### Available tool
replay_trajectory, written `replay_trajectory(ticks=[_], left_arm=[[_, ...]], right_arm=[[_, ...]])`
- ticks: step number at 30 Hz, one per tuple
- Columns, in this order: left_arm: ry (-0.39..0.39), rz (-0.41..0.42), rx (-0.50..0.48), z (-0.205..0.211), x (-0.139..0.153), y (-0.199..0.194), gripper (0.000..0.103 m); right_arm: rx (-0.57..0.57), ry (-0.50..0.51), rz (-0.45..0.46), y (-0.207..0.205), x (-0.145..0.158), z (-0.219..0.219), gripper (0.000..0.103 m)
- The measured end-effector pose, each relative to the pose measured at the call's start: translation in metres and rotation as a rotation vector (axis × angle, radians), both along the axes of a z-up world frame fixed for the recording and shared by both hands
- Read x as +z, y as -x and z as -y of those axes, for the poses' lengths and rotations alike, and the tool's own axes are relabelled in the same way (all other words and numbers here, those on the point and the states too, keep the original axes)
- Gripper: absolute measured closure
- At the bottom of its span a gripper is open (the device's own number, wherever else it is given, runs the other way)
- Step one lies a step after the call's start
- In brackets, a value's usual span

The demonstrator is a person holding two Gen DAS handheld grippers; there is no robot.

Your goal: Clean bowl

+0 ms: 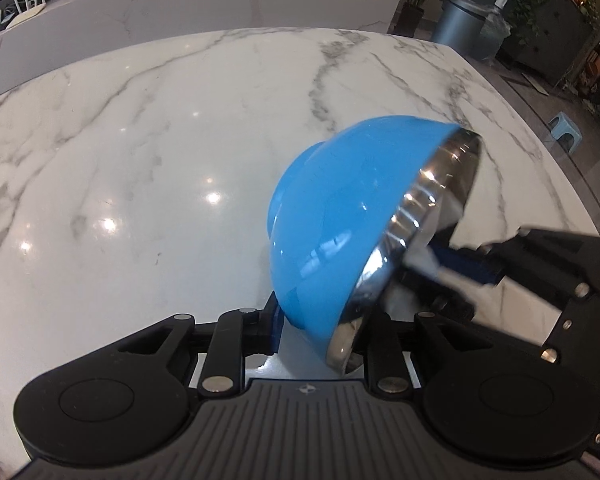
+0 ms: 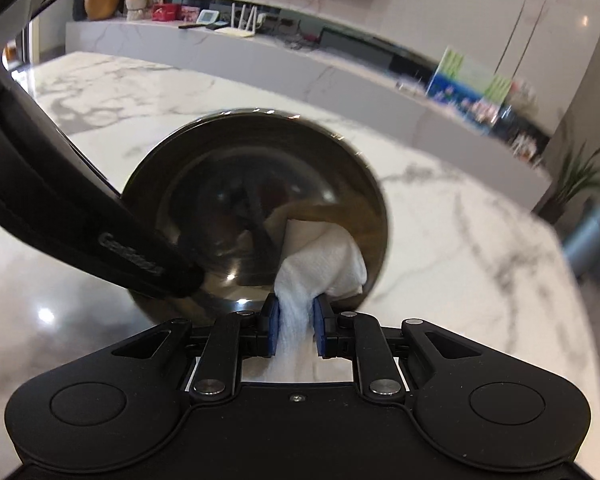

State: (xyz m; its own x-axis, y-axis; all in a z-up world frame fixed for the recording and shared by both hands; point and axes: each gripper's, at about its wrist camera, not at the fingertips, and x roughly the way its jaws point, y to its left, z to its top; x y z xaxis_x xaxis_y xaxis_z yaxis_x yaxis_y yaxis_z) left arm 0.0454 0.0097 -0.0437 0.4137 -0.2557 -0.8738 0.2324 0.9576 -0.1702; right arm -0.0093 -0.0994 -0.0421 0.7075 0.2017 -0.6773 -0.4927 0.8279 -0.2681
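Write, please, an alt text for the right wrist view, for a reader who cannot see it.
The right gripper is shut on a white cloth pressed inside a tilted steel bowl. The left gripper holds the bowl's rim above a white marble table.

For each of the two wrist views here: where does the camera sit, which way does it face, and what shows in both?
Left wrist view: sits on the left gripper, faces down over the marble table; its fingers clamp the tilted bowl at the rim.
Right wrist view: sits on the right gripper, faces into the bowl's steel inside; its fingers pinch a white cloth.
Shared: bowl, cloth, table; each view shows the other gripper.
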Motion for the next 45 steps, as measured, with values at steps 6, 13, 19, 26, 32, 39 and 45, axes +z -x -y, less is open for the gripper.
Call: replay_trajectory(ticks=[6,13,19,26,32,39,45], left_arm=[[0.000,0.009,0.012,-0.002,0.001,0.000,0.083],[-0.009,0.009,0.032,0.001,-0.004,0.002,0.068],[0.063,-0.027,0.080,-0.004,-0.010,0.001,0.062],[0.085,-0.023,0.084,-0.005,-0.011,-0.001,0.065],[0.053,-0.022,0.048,-0.001,-0.010,0.000,0.080],[0.048,-0.034,0.017,0.000,-0.010,0.001,0.080],[0.048,-0.036,-0.008,0.000,-0.007,0.001,0.080]], right_arm=[[-0.020,-0.078,-0.064,-0.006,-0.001,0.006,0.088],[-0.046,-0.134,-0.106,-0.011,-0.004,0.011,0.088],[-0.069,-0.190,-0.157,-0.012,-0.009,0.018,0.088],[-0.098,-0.423,-0.338,-0.023,-0.013,0.037,0.088],[-0.068,-0.365,-0.302,-0.019,-0.010,0.029,0.088],[-0.026,-0.216,-0.196,-0.008,-0.010,0.017,0.088],[0.019,0.047,0.025,0.011,-0.018,-0.001,0.088]])
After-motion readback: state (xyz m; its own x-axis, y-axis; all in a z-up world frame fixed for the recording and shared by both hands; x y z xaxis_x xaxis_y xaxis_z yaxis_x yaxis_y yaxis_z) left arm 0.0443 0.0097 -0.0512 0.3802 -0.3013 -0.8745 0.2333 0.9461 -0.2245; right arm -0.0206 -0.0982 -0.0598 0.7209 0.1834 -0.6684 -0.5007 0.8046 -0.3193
